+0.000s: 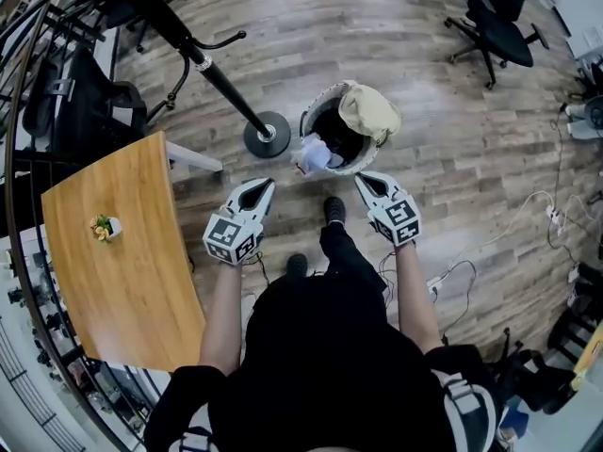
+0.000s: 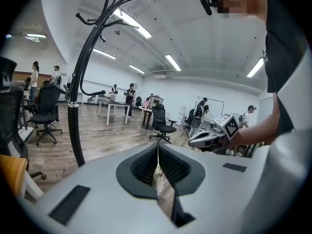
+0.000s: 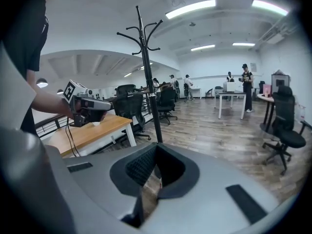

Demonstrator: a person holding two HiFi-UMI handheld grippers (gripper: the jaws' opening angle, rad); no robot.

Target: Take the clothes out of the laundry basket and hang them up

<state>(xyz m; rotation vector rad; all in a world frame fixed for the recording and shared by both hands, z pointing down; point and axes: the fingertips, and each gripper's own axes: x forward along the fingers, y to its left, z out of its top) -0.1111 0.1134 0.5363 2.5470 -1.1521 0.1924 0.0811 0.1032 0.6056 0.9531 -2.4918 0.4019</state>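
The laundry basket (image 1: 322, 104) stands on the wooden floor ahead of my feet, with a beige garment (image 1: 368, 111) draped over its right rim and a white and pale blue garment (image 1: 314, 153) at its near left edge. The black coat stand (image 1: 222, 85) rises just left of the basket; its pole (image 2: 74, 126) and hooked top (image 3: 140, 35) show in both gripper views. My left gripper (image 1: 262, 188) hovers short of the basket on its left, shut and empty. My right gripper (image 1: 364, 181) is level with it on the right, shut and empty too. Neither touches the clothes.
A wooden table (image 1: 118, 271) with a small potted plant (image 1: 103, 227) is at my left. Black office chairs (image 1: 496, 17) stand at the far right and far left. Cables (image 1: 513, 217) trail over the floor to my right. People stand far off by desks (image 2: 112, 104).
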